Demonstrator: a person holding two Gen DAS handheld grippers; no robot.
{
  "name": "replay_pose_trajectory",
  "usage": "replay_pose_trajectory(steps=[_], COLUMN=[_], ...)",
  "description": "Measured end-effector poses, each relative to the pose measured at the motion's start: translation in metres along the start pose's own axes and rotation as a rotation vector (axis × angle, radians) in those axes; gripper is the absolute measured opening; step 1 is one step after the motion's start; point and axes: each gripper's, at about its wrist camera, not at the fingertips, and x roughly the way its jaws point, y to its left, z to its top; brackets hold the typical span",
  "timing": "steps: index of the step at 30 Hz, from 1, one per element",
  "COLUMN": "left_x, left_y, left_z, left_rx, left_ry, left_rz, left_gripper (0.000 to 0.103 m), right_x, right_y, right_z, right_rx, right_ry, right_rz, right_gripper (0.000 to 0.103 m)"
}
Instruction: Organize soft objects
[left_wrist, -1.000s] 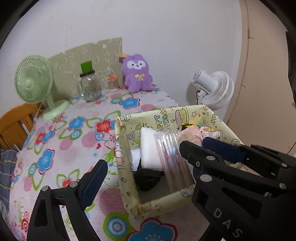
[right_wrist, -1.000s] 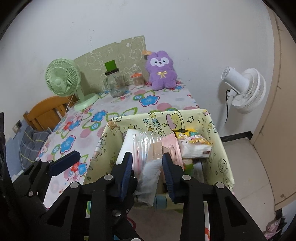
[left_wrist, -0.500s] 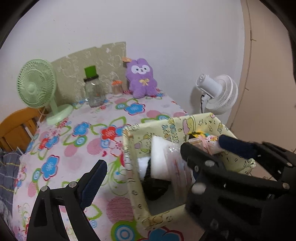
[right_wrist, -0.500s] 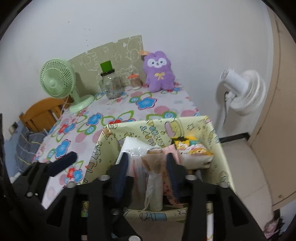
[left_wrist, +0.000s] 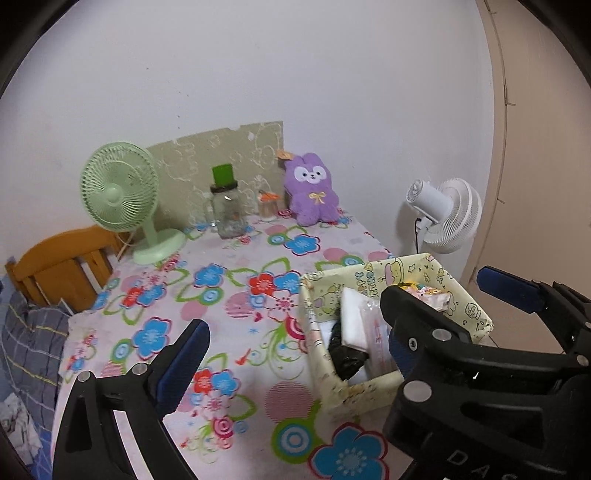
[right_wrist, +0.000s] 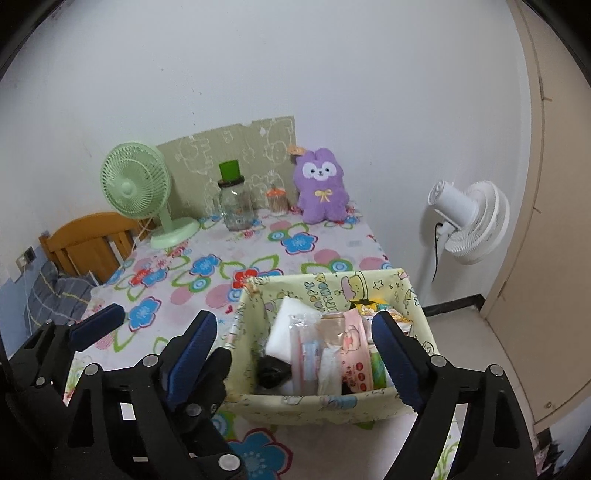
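A pale yellow cartoon-print box (right_wrist: 321, 402) stands at the table's near right corner, also in the left wrist view (left_wrist: 321, 350). Inside stand soft packs: a white pack (right_wrist: 286, 328), a clear plastic pack (right_wrist: 304, 354), a pink pack (right_wrist: 352, 354), a black item (right_wrist: 271, 373). My right gripper (right_wrist: 301, 354) is open and empty, pulled back above the box's near side. My left gripper (left_wrist: 295, 325) is open and empty, to the left of the box. A purple plush rabbit (right_wrist: 323, 192) sits at the table's far edge.
On the flowered tablecloth (right_wrist: 207, 266) at the back stand a green desk fan (right_wrist: 135, 184), a glass jar with green lid (right_wrist: 234, 203) and a small jar (right_wrist: 277, 199). A white floor fan (right_wrist: 469, 221) stands right of the table, a wooden chair (right_wrist: 92, 240) left.
My right gripper opened, let go of the clear plastic pack into the box and drew back. Both grippers pulled back and up from the box.
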Motion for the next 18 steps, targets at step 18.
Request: replay_pose_trajectory(steps=[18], left_x=[-0.073], left_y=[0.06], left_z=[-0.016], left_rx=[-0.099], left_ry=[-0.083], left_rz=[0.106], left_gripper=[0.103], right_x=[-0.073], right_y=[0.048], right_z=[-0.003], right_rx=[-0.025], right_ry=[-0.136], right_rz=[0.016], right_gripper=[0.099])
